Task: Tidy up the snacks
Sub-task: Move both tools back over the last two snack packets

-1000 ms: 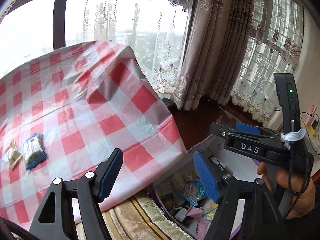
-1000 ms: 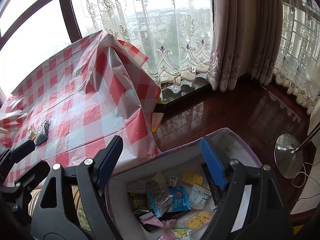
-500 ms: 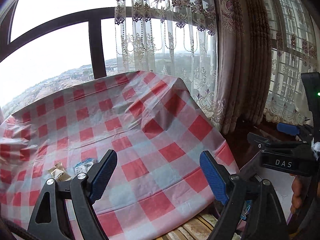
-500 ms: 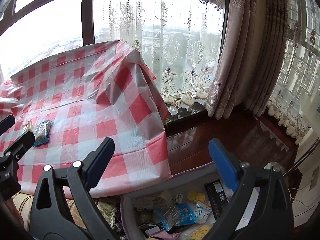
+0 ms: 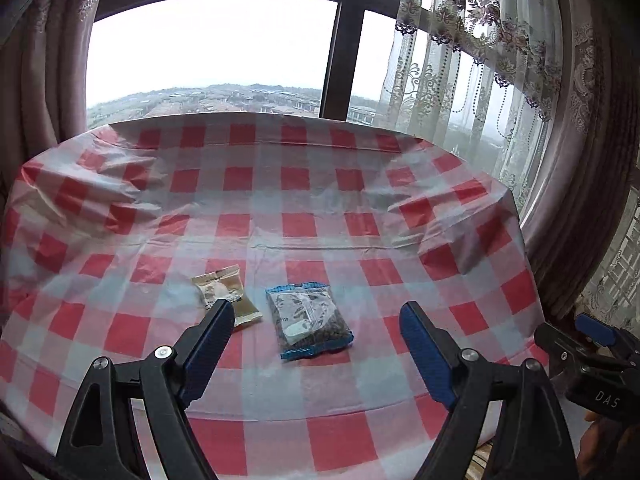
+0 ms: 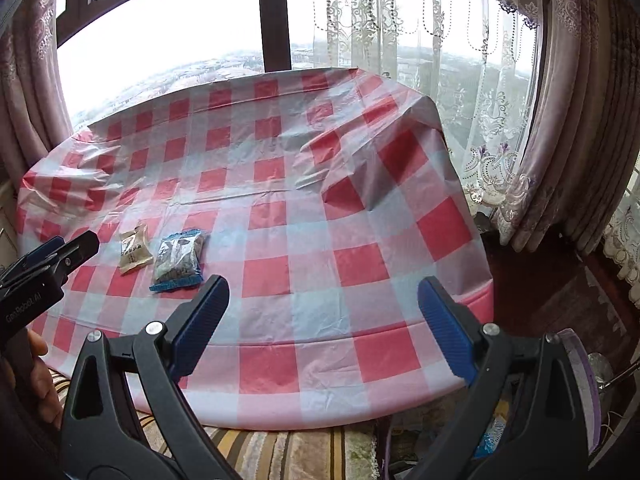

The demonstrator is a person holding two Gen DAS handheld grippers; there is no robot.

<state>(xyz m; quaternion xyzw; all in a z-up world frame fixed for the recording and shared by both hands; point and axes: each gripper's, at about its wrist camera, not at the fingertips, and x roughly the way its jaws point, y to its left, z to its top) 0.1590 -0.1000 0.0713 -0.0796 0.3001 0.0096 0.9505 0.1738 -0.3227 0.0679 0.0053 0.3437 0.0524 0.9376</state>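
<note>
Checked tablecloth (image 5: 304,392) bearing two snack packets (image 5: 309,321)

Red-and-white checked tablecloth (image 5: 304,208), creased, covered the table. Behind it stood a dark-framed window (image 5: 336,52), lace sheer curtain (image 6: 400,32) and heavy patterned drapes (image 6: 580,100). Striped rug (image 6: 280,452) lay below.

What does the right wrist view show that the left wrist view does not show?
Only the right wrist view shows the striped rug, a purple box rim and the dark wooden floor. Only the left wrist view shows the table's far left corner. Both show the checked tablecloth, the beige packet, the blue-edged packet, and open, empty grippers.
</note>
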